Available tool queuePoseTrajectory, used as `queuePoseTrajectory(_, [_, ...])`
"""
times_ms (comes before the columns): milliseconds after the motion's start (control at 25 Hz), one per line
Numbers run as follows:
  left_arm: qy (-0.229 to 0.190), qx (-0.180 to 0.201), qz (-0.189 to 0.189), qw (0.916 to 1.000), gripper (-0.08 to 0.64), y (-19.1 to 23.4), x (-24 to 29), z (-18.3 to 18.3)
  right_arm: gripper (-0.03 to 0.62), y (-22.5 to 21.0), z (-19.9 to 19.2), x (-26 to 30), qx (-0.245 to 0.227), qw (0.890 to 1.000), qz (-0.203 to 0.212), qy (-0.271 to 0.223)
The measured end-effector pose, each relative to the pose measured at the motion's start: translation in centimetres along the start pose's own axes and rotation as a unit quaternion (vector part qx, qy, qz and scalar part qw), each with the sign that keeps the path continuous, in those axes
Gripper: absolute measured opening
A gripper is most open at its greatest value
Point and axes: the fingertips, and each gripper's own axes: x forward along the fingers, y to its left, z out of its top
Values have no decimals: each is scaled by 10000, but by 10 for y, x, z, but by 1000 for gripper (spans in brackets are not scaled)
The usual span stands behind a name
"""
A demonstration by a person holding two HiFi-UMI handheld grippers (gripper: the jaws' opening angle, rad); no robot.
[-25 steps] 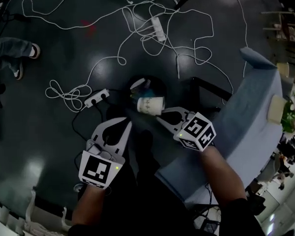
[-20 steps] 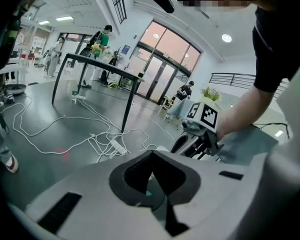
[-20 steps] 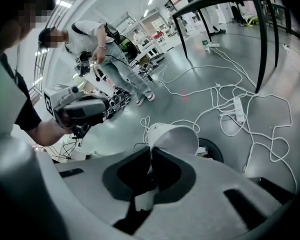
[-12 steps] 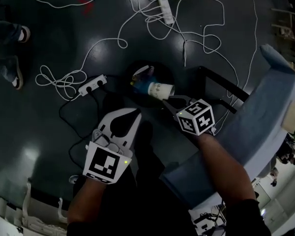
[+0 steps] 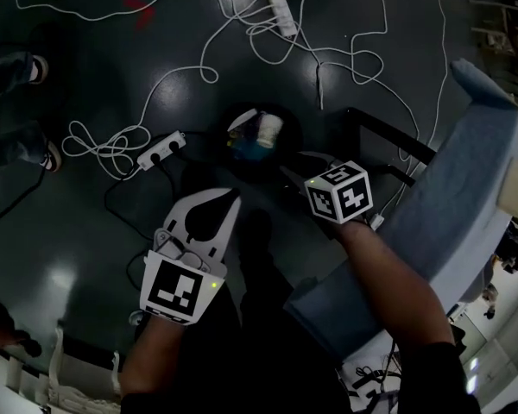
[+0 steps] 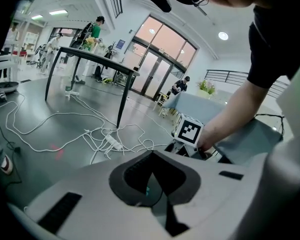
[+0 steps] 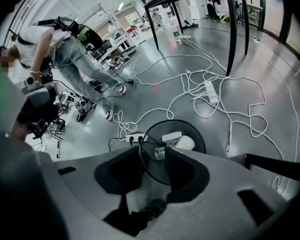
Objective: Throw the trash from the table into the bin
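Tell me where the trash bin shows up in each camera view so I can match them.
Head view: bin just above centre.
Left gripper view: not visible.
Right gripper view: bin at centre, a dark ring.
Shared landmark: white power strip, seen in all three.

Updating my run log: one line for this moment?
right tongs: just opened, empty, over bin | cup: in bin | left tongs: shut, empty
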Motion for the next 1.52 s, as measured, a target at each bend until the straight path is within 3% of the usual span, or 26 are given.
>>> queuePoseTrajectory(240, [-354,-127,400,9985,12,-41,-41,15,124,62,53,-60,-136,9952,331,-916])
queuePoseTrajectory(440, [-796,-299,670,9941,12,-102,-90,64,98,138,74,-170,-751,9785,677,-1798])
queuePoseTrajectory(600, [-1041,-37,742,9918,12,-160,-117,100,83,162,44,-258,-725,9702,725,-2196])
queuePoseTrajectory(760, [-917,255,652,9933,12,-211,-145,127,74,178,17,-326,-679,9667,629,-2386])
queuePoseTrajectory(1120, [-861,801,375,9924,12,-304,-207,180,55,220,-32,-439,-360,9423,944,-3191])
queuePoseTrajectory(1360, [-985,760,737,9895,12,-350,-255,196,44,227,-89,-493,-234,9287,1067,-3543])
queuePoseTrajectory(1520, [-1243,813,827,9854,12,-402,-290,209,40,239,-136,-538,-337,9186,1109,-3779])
